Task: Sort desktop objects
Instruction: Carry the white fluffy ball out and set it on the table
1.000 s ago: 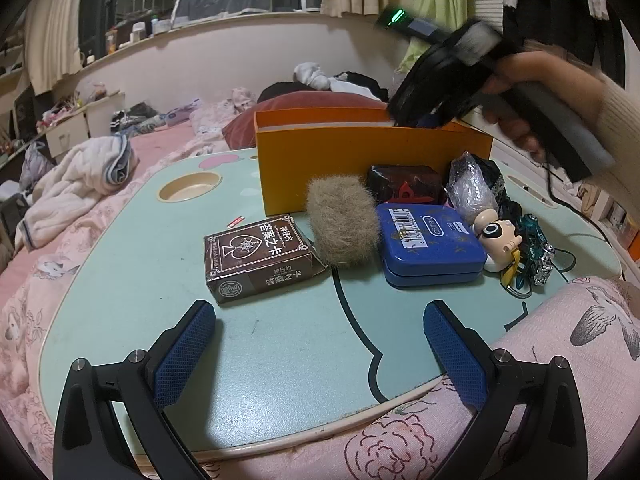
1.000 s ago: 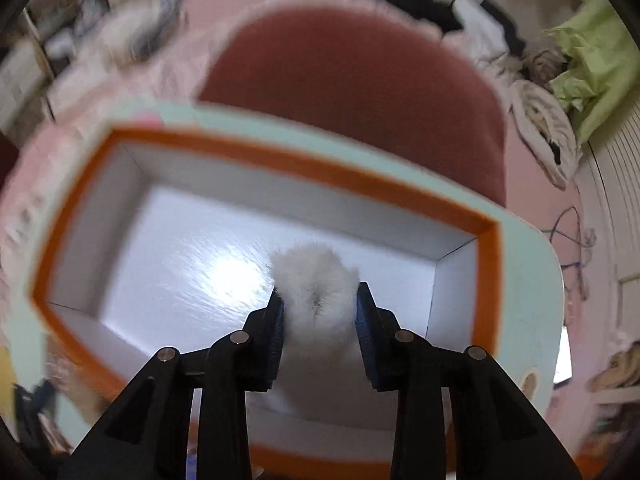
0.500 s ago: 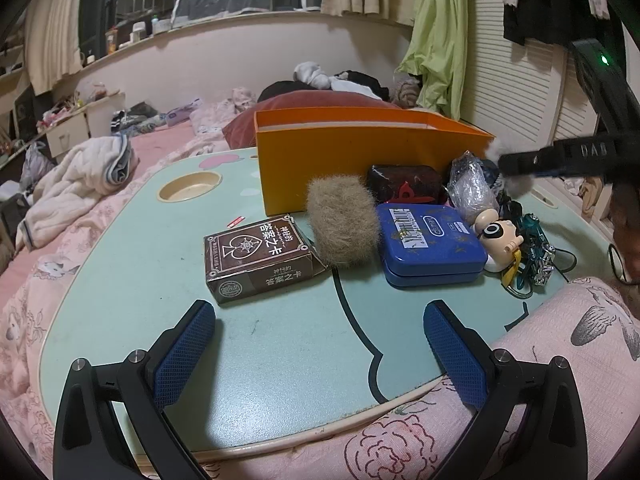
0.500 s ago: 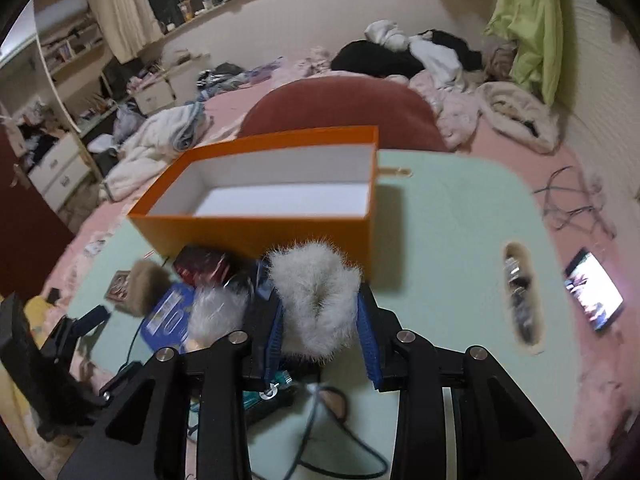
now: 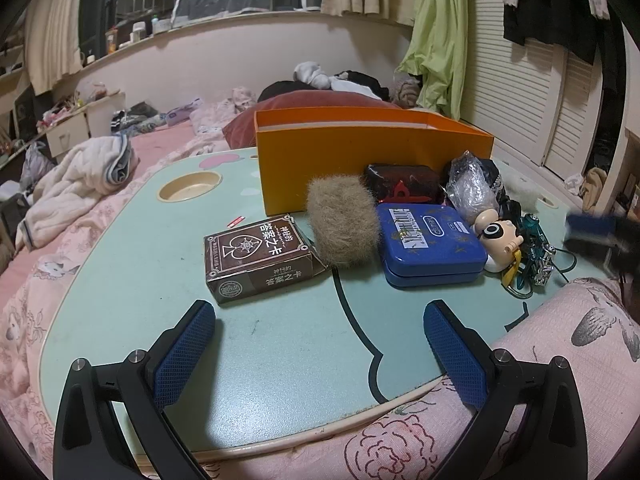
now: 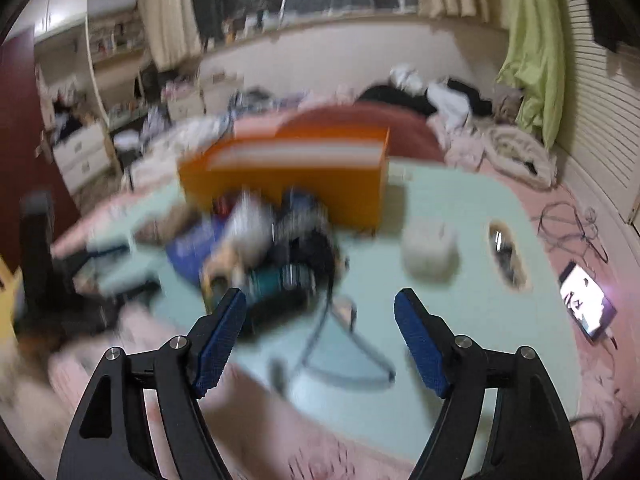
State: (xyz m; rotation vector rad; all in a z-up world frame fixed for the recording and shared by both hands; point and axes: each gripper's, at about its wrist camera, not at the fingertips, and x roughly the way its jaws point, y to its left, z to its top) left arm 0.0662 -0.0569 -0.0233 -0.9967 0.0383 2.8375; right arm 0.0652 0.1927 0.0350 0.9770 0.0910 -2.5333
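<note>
An orange box (image 5: pixel 372 160) stands at the back of the mint table. In front of it lie a brown card box (image 5: pixel 260 256), a brown fluffy ball (image 5: pixel 344 220), a blue tin (image 5: pixel 428 246) and a small big-headed figurine (image 5: pixel 498 236). My left gripper (image 5: pixel 320 344) hangs open over the table's near edge, with nothing in it. The right wrist view is blurred. My right gripper (image 6: pixel 320 336) has its jaws opening with nothing between them. A white fluffy ball (image 6: pixel 430 254) lies on the table ahead of it, right of the orange box (image 6: pixel 288 176).
The table (image 5: pixel 280 380) has a round cup recess (image 5: pixel 190 186) at the back left and a slot (image 6: pixel 506 254) on its right side. A dark red packet (image 5: pixel 404 188), a crinkled bag (image 5: pixel 470 188) and teal keys (image 5: pixel 532 252) crowd the right. A lit phone (image 6: pixel 586 306) lies on the pink bedding.
My right gripper came back from above the orange box to the table's right side, opened and let go of the white fluffy ball, which now lies on the table. The left gripper kept still.
</note>
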